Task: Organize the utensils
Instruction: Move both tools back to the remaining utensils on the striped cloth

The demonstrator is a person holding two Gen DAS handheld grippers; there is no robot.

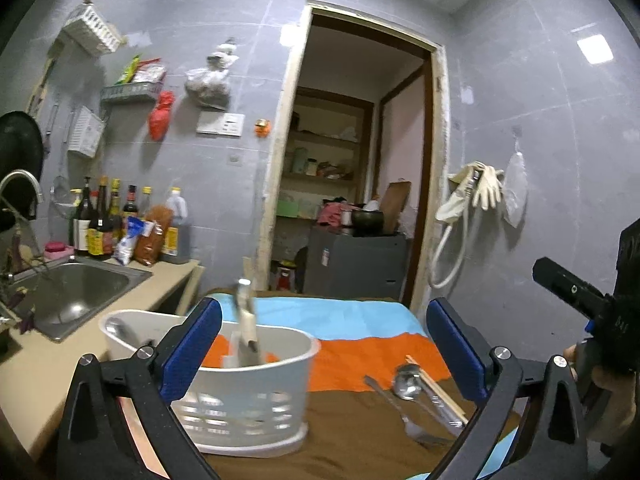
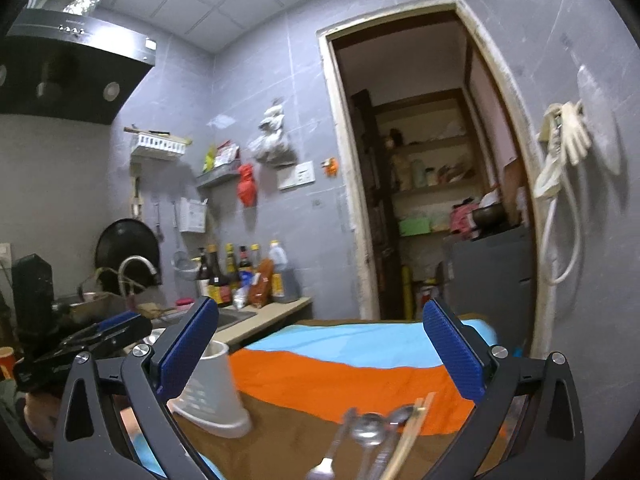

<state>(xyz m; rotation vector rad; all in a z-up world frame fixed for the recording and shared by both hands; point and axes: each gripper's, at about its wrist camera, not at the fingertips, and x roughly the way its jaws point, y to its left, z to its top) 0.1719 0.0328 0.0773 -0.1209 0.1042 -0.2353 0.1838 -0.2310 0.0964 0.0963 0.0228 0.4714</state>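
Left tongs [image 1: 324,348] wide, empty; right tongs [image 2: 320,350] wide, empty; bottle labels [image 1: 96,240] unreadable.

The white caddy [image 1: 248,384] is smeared by motion blur, and the upright utensil [image 1: 246,320] inside it cannot be identified; the left tool's blue pad hides the caddy's left rim; in the right wrist view the fork [image 2: 332,452], spoons [image 2: 370,432] and chopsticks [image 2: 412,432] blur and run off the bottom edge.

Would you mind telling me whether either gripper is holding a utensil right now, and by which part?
Nothing is held. The left gripper and right gripper both stand open and empty; the utensils lie on the cloth or in the caddy.
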